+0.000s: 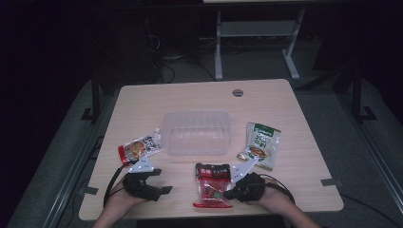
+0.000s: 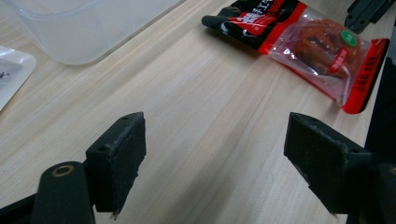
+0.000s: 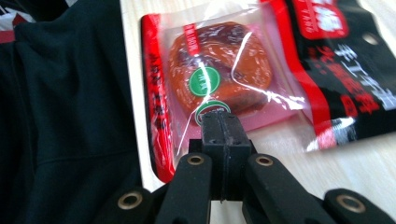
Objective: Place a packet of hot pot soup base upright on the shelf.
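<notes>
My right gripper [image 1: 227,194] sits at the near edge of the tabletop [image 1: 285,104], its jaws pressed together. In the right gripper view they meet at the near side of the red snack packet [image 3: 219,84], right at its clear window; they look clamped on the film there, though I cannot see the film between the pads, so I take that as likely rather than certain. The packet [image 1: 212,184] lies flat close to the near edge, about midway along it. Its long axis runs from the near edge toward the far edge, the black printed end farther from me and the clear end with the reddish lump nearer.

My left gripper [image 1: 161,181] rests toward the near left corner with its jaws spread wide over bare wood and nothing between them. Seen along it, the packet [image 2: 303,42] lies ahead and off to one side, well apart from its tips.

So the right hand is plainly the nearer one, touching the packet's side that faces the right edge. The clear plastic box [image 1: 196,133] stands in the middle of the tabletop, just beyond the packet's black end. If the packet is meant for the box, I judge the move to be a lift and a short carry straight toward the far edge, along the packet's own length.
</notes>
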`<state>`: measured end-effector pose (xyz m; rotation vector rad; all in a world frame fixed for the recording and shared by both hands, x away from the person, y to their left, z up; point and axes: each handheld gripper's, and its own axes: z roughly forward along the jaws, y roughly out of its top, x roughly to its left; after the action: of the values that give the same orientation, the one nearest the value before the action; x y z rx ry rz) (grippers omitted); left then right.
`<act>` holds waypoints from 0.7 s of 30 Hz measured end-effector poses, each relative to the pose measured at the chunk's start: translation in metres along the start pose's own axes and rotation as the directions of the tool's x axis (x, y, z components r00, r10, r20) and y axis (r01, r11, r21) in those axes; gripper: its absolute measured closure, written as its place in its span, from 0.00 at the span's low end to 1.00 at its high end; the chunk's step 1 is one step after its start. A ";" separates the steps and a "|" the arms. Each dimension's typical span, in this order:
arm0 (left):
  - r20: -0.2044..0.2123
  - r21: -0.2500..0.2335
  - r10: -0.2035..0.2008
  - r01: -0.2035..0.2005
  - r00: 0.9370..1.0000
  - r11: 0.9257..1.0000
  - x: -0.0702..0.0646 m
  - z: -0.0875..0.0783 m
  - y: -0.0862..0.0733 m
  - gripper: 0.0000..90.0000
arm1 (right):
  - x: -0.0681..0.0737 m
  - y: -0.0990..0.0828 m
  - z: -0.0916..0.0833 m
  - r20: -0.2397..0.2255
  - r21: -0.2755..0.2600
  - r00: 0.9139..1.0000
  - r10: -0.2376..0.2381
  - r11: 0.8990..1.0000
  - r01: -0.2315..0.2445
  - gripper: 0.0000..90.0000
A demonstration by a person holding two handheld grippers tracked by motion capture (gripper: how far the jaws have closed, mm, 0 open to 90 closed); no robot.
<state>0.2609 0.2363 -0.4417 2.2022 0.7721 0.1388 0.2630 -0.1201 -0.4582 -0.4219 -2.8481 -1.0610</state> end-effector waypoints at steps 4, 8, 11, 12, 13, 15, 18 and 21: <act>0.004 0.001 0.006 -0.006 1.000 1.000 -0.001 0.000 0.001 0.27 | 0.002 0.006 0.006 -0.017 -0.009 1.000 -0.014 1.000 0.014 1.00; 0.015 0.007 0.013 -0.013 1.000 1.000 -0.004 0.000 0.002 0.33 | 0.007 0.017 0.016 -0.046 -0.013 0.998 -0.036 0.999 0.035 1.00; 0.026 0.010 0.019 -0.019 0.999 1.000 -0.005 0.000 0.002 0.37 | 0.008 0.022 0.020 -0.057 -0.016 0.997 -0.043 0.999 0.043 1.00; 0.030 0.012 0.016 -0.016 0.999 1.000 -0.006 0.000 0.003 0.37 | 0.009 0.025 0.023 -0.061 -0.021 0.997 -0.049 0.999 0.047 1.00; 0.038 0.014 0.018 -0.019 0.999 1.000 -0.006 0.000 0.003 0.39 | 0.009 0.027 0.025 -0.066 -0.021 0.997 -0.050 0.999 0.048 1.00; 0.052 0.020 0.025 -0.026 0.998 0.999 -0.008 0.001 0.004 0.44 | 0.010 0.032 0.030 -0.074 -0.026 0.995 -0.063 0.998 0.061 1.00; 0.086 0.022 0.031 -0.033 0.996 0.999 -0.012 0.002 0.006 0.58 | 0.009 0.034 0.027 -0.071 -0.053 0.995 -0.066 0.997 0.062 1.00; 0.101 0.017 0.042 -0.044 0.994 0.999 -0.016 0.002 0.008 0.73 | 0.006 0.032 0.020 -0.058 -0.070 0.997 -0.054 0.996 0.050 0.99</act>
<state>0.2529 0.2217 -0.4351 2.2265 0.6733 0.0407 0.2666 -0.0826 -0.4527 -0.3164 -2.7916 -1.1635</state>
